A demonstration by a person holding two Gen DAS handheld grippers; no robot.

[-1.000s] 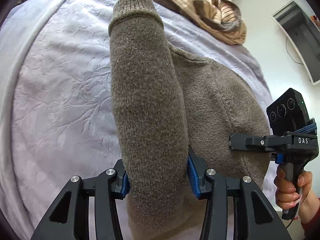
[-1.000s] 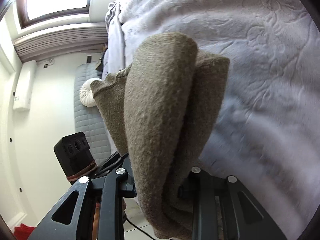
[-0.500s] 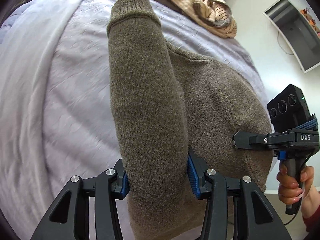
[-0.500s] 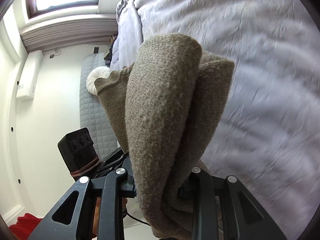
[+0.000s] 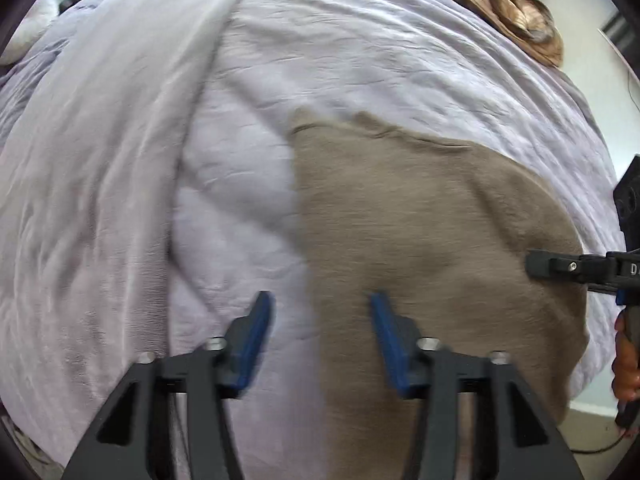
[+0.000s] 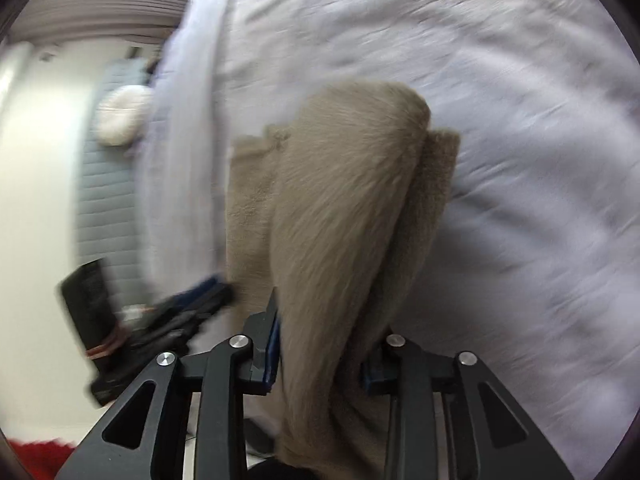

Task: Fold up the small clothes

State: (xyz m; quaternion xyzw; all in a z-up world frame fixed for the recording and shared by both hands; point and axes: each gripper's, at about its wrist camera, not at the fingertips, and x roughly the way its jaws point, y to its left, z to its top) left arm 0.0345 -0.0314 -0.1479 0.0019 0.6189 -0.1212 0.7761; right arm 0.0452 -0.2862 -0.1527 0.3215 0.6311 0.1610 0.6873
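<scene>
**Brown sweater on the bed, left jaws released, right jaws loosening**

Left wrist view: my left gripper (image 5: 318,332) points steeply down at the bed. Its jaws have just been opening and now stand wide apart, the blue pads (image 5: 256,340) clear of any cloth. The gap between them frames the left edge of the brown knitted sweater (image 5: 420,240), which lies flat below on the pale lilac bedspread (image 5: 120,160) and fills the area from 12 to 5 o'clock of the pads. A striped tan garment (image 5: 524,20) lies crumpled at 1 o'clock, well apart from the sweater. My right gripper enters at 3 o'clock, its black tip over the sweater's right margin, with my right hand (image 5: 626,360) on its handle at 4 o'clock.

Right wrist view: my right gripper (image 6: 324,352) has a thick folded bundle of the same sweater between its fingers, rising towards 12 o'clock. These jaws have just been opening; motion blur prevents me from telling whether the pads press the cloth. My left gripper appears blurred at 9 o'clock.
</scene>
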